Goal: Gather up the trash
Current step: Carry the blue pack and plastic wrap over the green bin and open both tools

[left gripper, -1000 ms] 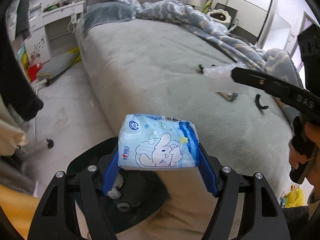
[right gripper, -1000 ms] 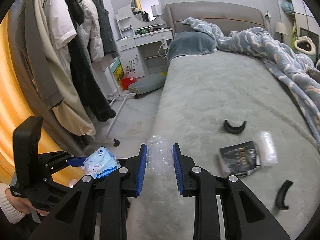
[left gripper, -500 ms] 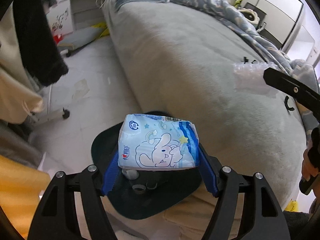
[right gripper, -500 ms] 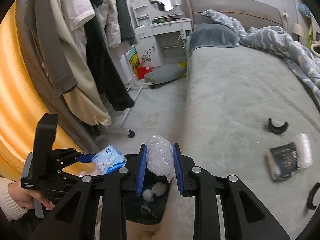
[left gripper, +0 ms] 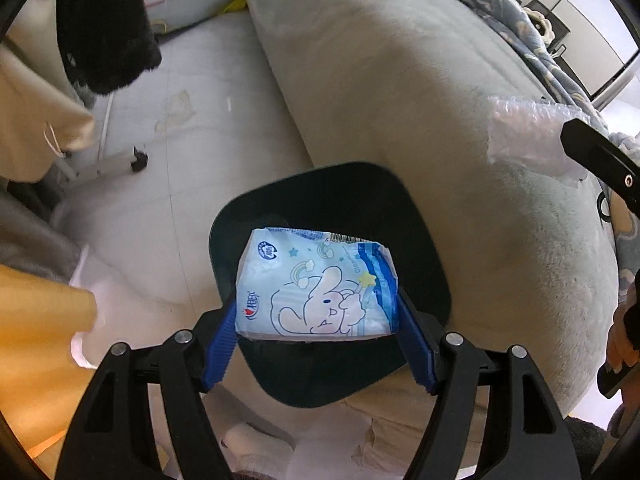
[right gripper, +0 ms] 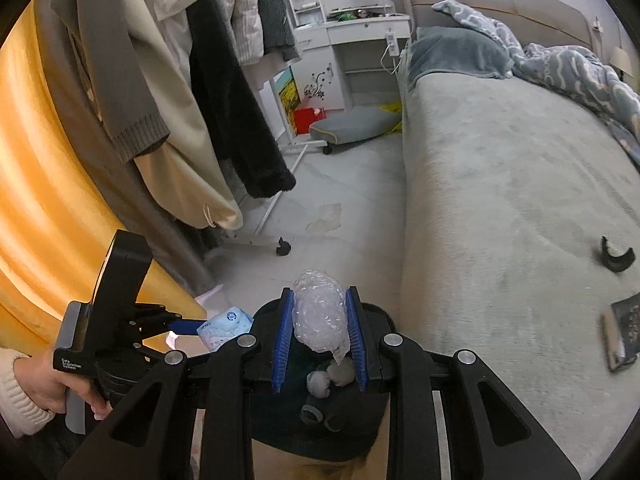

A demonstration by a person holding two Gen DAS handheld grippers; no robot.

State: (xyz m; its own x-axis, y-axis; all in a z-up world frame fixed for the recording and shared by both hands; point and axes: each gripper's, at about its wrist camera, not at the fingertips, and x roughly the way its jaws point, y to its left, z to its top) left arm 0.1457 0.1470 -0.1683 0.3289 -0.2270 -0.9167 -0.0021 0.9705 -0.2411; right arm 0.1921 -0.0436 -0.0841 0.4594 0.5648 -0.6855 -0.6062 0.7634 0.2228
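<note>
Left tongs (left gripper: 318, 320): blue ribbed pads closed on the two short ends of a light-blue soft plastic tissue pack printed with a white cartoon rabbit, rainbow and stars (left gripper: 316, 288). The pack hangs directly above the mouth of the dark, rounded-square waste bin (left gripper: 424, 248), which stands on the pale floor just beside the grey bed (left gripper: 400, 80). The pack does not touch the rim.

Right tongs (right gripper: 319, 340): narrowly open, pads pressed onto a crumpled wad of clear bubble wrap (right gripper: 318, 316). In the right wrist view the wad also sits over the bin opening, near the far rim. Inside the bin I see two small grey-white balls (right gripper: 332, 376) and what look like rings or caps, too dark to identify.

Step in hand, as I judge it: drop-off. Both pieces are carried and positioned over the bin; neither is released yet. Next move calls for opening each pair of tongs while the load is well inside the rim. The bubble wrap is light and may cling to the ribbed pads, so a wide opening would help.

Remaining on the bed: a black curved plastic piece (right gripper: 618, 258) and a dark flat packet (right gripper: 624, 334) at the right edge, blurred.

Writing: the pack carries a round blue logo, a red mark with small characters at lower left, and a barcode strip along the top edge; none legible. The left tool's body bears a small white label, unreadable from here.
</note>
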